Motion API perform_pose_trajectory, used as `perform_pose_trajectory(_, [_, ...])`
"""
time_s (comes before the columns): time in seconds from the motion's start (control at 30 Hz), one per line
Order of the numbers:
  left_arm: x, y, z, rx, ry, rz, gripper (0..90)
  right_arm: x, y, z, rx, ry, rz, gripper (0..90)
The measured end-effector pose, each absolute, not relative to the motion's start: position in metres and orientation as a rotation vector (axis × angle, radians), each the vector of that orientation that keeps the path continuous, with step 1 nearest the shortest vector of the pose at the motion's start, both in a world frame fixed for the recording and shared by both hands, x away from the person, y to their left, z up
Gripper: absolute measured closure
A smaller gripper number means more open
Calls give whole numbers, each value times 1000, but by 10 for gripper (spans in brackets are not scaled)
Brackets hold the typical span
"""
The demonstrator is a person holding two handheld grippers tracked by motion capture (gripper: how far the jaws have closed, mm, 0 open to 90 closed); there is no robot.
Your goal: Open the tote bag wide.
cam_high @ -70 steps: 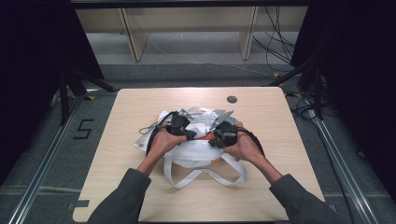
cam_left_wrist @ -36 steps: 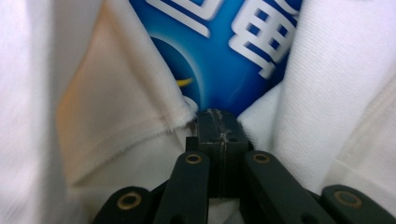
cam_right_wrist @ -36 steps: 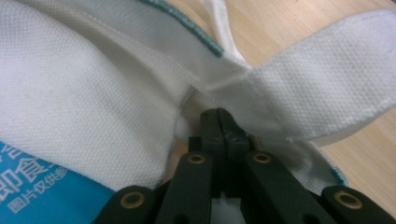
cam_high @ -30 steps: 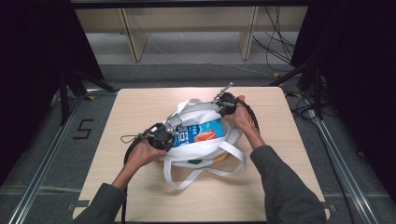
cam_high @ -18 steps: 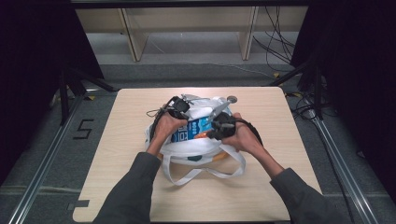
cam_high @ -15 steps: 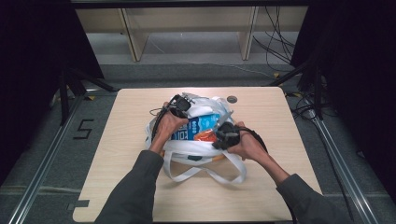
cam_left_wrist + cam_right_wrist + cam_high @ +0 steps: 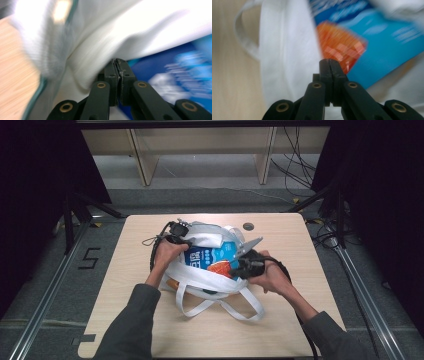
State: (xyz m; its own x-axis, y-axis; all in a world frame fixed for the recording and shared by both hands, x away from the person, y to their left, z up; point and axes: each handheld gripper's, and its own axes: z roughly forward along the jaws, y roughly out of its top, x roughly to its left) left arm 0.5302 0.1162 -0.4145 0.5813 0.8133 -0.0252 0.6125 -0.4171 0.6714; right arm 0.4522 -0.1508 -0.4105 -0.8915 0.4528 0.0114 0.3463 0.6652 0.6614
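1. Limp white woven-cloth tote bag lying slumped at the middle of the pale wood-grain table, mouth gaping, two flat strap handles looping toward the near edge.
2. Glossy blue plastic snack packet with an orange patch resting inside the mouth, partly uncovered.
3. Left tool at the far-left rim, clenched tight; right tool at the right of the mouth, likewise clenched. Cannot tell whether either pinches cloth.
4. Likely trouble: thin fabric slipping from narrow black tips, letting the mouth fall closed over the packet.
5. Also possible: pulling the rims unevenly, tipping the slick packet out onto the table.
6. Lesser risk: snagging a loose strap or trailing cable and dragging the whole soft bag sideways.
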Motion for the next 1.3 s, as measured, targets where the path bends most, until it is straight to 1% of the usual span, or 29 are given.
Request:
perform_pose_trajectory(0.03, [524,117,-408,2165,1103,394,867,465,-147,-397,708,2663,1041,900])
perform_pose_trajectory(0.07, [518,117,-402,2177,1070,402,867,465,-147,-397,708,2663,1041,900])
perform_pose_trajectory(0.1, [505,121,-395,2193,1027,398,862,486,-141,-387,713,2605,1017,900])
perform_pose_trajectory(0.17, [497,130,-395,2215,1017,384,856,502,-133,-386,708,2585,1026,900])
perform_pose_trajectory(0.2, [497,130,-395,2215,1017,384,854,502,-133,-386,708,2585,1026,900])
perform_pose_trajectory(0.23, [494,134,-398,2221,1024,372,854,510,-126,-386,724,2600,1010,900])
perform_pose_trajectory(0.27, [492,138,-403,2226,1034,352,854,518,-118,-389,743,2612,998,900])
perform_pose_trajectory(0.3, [488,142,-416,2267,1033,296,854,532,-103,-397,742,2652,946,900])
perform_pose_trajectory(0.33, [488,142,-416,2267,1033,296,855,532,-103,-397,742,2652,946,900])
perform_pose_trajectory(0.37, [483,144,-427,2290,1018,253,862,546,-89,-412,736,2662,885,900])
perform_pose_trajectory(0.43, [479,144,-434,2304,1008,231,864,550,-85,-416,735,2652,854,900])
perform_pose_trajectory(0.5, [465,143,-444,2351,984,266,876,566,-84,-421,794,2590,787,900])
perform_pose_trajectory(0.53, [460,144,-444,2372,972,262,885,571,-85,-422,814,2570,713,900])
perform_pose_trajectory(0.6, [449,147,-444,2396,915,303,889,582,-90,-430,860,2531,557,900])
perform_pose_trajectory(0.7, [436,156,-452,2396,892,292,891,593,-100,-444,938,2550,575,900])
perform_pose_trajectory(0.77, [436,157,-455,2387,900,279,893,596,-100,-448,955,2555,534,900])
perform_pose_trajectory(0.8, [435,156,-455,2385,904,291,893,596,-100,-448,955,2555,534,900])
perform_pose_trajectory(0.83, [432,150,-451,2428,882,358,892,596,-99,-447,945,2549,520,900])
perform_pose_trajectory(0.87, [433,150,-447,2448,864,357,891,593,-98,-443,940,2548,521,900])
perform_pose_trajectory(0.93, [434,150,-444,2414,884,360,866,590,-99,-436,922,2534,545,900])
perform_pose_trajectory(0.97, [439,150,-438,2367,905,353,854,581,-104,-419,906,2524,639,900])
perform_pose_trajectory(1.0, [439,150,-438,2367,905,353,851,581,-104,-419,906,2524,639,900])
perform_pose_trajectory(1.03, [446,144,-431,2323,919,356,852,570,-108,-403,863,2524,741,900])
perform_pose_trajectory(1.07, [446,144,-431,2323,919,356,853,570,-108,-403,863,2524,741,900])
perform_pose_trajectory(1.1, [454,134,-423,2301,898,334,857,554,-107,-393,826,2565,815,900])
perform_pose_trajectory(1.17, [466,123,-421,2300,905,339,859,542,-106,-389,798,2602,793,900])
perform_pose_trajectory(1.2, [466,123,-421,2300,905,339,862,542,-106,-389,798,2602,793,900])
perform_pose_trajectory(1.23, [478,116,-423,2303,937,350,866,534,-111,-390,762,2611,751,900])
perform_pose_trajectory(1.3, [483,115,-425,2296,962,358,872,531,-116,-391,780,2599,731,900])
